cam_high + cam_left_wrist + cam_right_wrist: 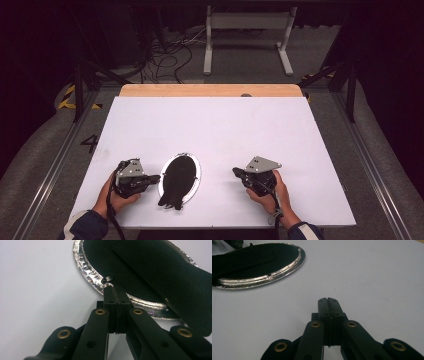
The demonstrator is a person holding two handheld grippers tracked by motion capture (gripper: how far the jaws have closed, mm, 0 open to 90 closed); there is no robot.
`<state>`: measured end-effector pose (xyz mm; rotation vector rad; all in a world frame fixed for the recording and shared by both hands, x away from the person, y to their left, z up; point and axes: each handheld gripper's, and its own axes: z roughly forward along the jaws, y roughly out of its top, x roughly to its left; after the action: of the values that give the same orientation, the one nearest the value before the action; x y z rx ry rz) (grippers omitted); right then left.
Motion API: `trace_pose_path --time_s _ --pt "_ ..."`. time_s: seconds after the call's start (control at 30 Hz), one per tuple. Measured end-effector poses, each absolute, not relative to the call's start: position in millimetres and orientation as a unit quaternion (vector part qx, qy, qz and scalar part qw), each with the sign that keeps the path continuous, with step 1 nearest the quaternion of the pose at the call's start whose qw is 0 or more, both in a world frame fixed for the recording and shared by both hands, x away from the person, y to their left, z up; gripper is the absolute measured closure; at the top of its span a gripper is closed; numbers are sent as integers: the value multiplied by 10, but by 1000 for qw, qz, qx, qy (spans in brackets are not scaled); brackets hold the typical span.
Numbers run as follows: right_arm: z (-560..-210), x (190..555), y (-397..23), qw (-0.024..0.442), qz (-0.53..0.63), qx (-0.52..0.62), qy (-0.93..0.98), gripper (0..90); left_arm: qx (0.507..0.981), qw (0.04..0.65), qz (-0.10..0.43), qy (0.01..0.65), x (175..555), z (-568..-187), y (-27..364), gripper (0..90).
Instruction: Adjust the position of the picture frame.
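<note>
An oval foil tray (197, 170) lies near the front of the white table (215, 125), and a black flat piece (178, 181) covers it and hangs over its near end. My left gripper (156, 177) is just left of the tray. Its jaws are shut, and its fingertips (115, 288) meet the tray's crinkled rim (85, 267) beside a small foil tab. The black piece (162, 272) lies right behind them. My right gripper (235, 171) is to the right of the tray, shut (327, 300) over bare table with nothing in it. The tray (262, 279) is apart from it.
A wooden strip (210, 90) runs along the table's far edge. Beyond it on the floor stand a white frame (247, 22) and loose cables (170, 55). Dark rails flank the table on both sides.
</note>
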<state>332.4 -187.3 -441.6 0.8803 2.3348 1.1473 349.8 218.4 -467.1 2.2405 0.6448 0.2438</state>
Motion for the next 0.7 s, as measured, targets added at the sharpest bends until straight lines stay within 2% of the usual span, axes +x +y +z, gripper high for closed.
trace_pose_path --time_s 0.2,0.4,0.7 --pt "-4431 3343 -1958 194 408 321 832 900 876 394 92 263 3508 -4684 2150 898" --pt "-4475 3365 -1964 192 390 324 840 900 885 384 95 246 3526 -4676 1915 898" --pt "-4502 3214 -1781 158 389 294 859 900 892 381 80 230 3324 -4667 1927 892"
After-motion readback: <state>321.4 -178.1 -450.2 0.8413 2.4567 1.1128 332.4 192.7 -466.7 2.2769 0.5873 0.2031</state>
